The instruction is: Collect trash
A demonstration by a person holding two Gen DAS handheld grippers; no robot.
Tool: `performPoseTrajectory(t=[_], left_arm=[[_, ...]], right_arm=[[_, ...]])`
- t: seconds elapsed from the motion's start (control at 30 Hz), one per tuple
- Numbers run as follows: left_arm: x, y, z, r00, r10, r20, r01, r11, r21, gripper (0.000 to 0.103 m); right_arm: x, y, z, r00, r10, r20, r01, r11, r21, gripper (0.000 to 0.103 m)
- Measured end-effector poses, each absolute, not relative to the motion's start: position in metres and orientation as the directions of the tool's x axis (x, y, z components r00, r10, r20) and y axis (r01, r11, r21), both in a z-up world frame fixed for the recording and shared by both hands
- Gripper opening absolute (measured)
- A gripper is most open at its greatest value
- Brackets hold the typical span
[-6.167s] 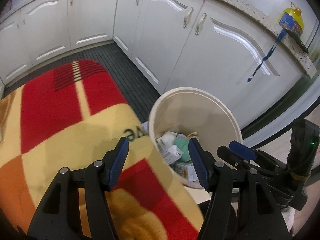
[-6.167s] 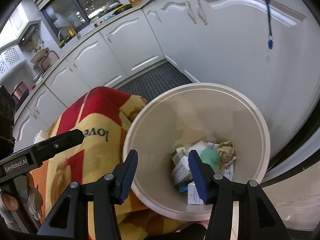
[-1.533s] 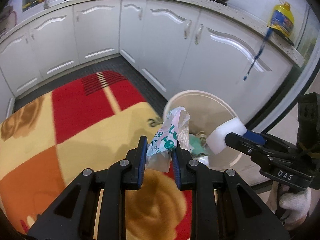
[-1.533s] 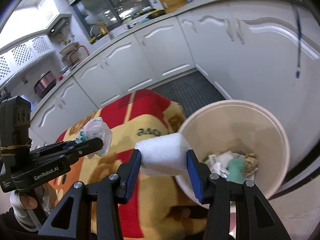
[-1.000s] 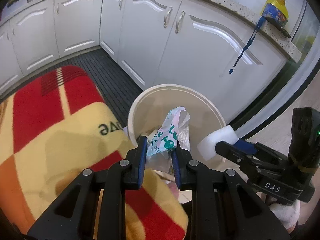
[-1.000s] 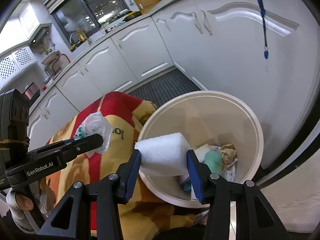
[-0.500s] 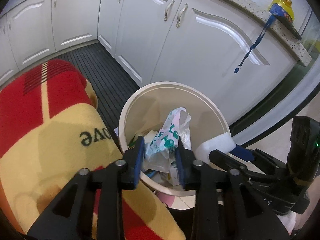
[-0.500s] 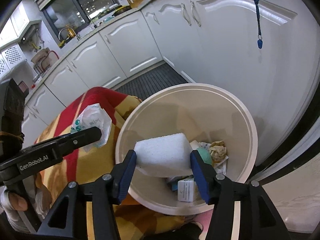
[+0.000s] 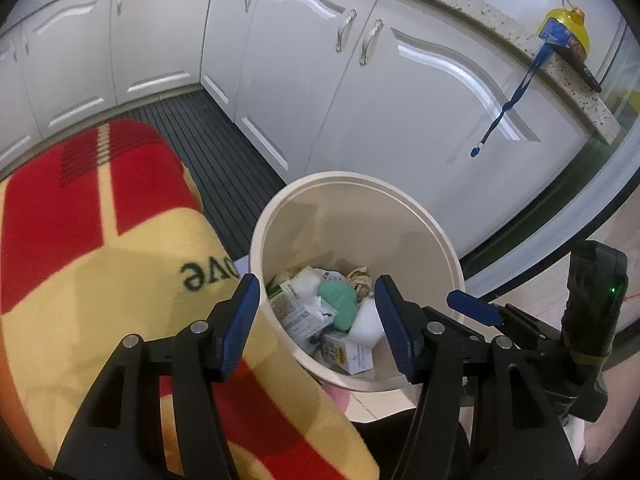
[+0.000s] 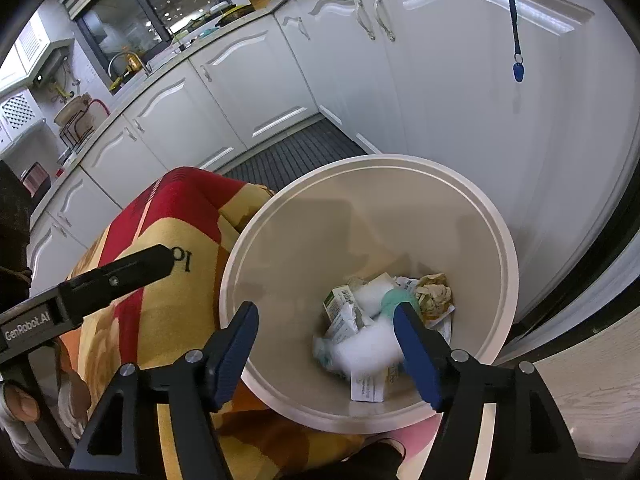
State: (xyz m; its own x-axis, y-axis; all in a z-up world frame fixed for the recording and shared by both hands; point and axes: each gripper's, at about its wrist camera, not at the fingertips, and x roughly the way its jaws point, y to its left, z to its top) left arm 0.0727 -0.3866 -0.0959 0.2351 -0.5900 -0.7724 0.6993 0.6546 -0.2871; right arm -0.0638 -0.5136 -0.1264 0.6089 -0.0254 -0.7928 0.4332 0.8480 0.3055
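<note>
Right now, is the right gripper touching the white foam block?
Apart. The right wrist view shows the right gripper open, the white foam block blurred inside the bin, clear of both fingers.

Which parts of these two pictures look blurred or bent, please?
Right wrist view: the white sponge inside the bin is smeared by motion, while the crumpled paper beside it is sharp. Left wrist view: mostly crisp; the countertop bows from fisheye, and a bright sheen streaks the cupboard door.
</note>
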Motion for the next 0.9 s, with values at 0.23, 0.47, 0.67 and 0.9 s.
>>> performPoseTrajectory(t=[0.23,0.47,0.67,0.9], left_arm=[[0.065,-0.366,-0.084,0.328,-0.562,-0.759,0.685,0.695,-0.219,0.058],[0.063,-0.345,-0.074,0.387,-0.554,-0.737,0.657,0.727,-0.201,0.058],[0.054,-0.33,-0.059,0.43,-0.577,-0.694,0.649,0.732,-0.206,0.058],[0.041,-0.31,-0.038,0.469,-0.621,-0.628,0.658,0.72,-0.221,0.073]], right_arm=[[-0.064,-0.503,-0.118,0.628,-0.02,-0.778,0.42,0.851,0.317,0.068],[-0.062,-0.486,-0.104,0.646,-0.08,-0.759,0.421,0.867,0.268,0.068],[-0.067,-0.474,-0.083,0.674,-0.131,-0.727,0.419,0.878,0.23,0.073],[-0.076,-0.455,-0.052,0.713,-0.186,-0.676,0.41,0.893,0.187,0.081]])
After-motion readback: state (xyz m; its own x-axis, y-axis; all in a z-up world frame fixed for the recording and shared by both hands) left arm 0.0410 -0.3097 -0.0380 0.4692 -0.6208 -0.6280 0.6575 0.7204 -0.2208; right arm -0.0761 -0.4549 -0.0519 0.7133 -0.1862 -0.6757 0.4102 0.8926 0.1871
